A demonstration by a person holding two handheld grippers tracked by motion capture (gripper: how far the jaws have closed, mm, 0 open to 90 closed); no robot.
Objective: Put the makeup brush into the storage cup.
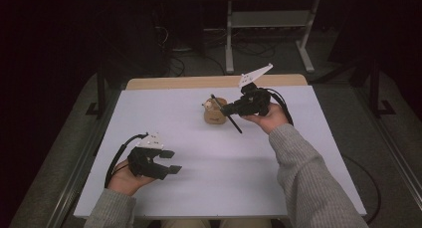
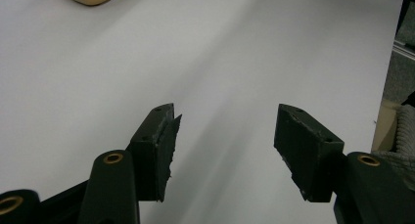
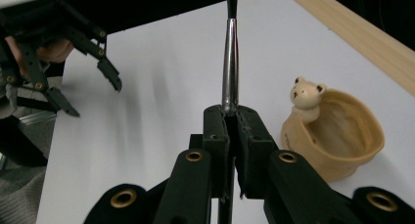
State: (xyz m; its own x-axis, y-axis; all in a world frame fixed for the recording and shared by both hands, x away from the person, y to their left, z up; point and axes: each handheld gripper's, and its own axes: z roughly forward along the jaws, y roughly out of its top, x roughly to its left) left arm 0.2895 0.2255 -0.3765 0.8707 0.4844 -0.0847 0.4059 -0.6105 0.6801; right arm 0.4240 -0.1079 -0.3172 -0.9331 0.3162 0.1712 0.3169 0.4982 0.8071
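- While the person's hands are reaching in over the near edge of the white-topped desk (image 1: 199,188), the right gripper (image 3: 233,117) is pinching a slim dark pen with a shiny metal barrel (image 3: 230,67) between its pressed-together jaws.
- The pen is slanting just beside a tan ceramic cup with a small bear figure on its rim (image 1: 214,111), which is sitting toward the desk's far edge.
- The left gripper (image 2: 225,136) is hovering near the desk's near-left corner, its jaws spread wide around nothing.
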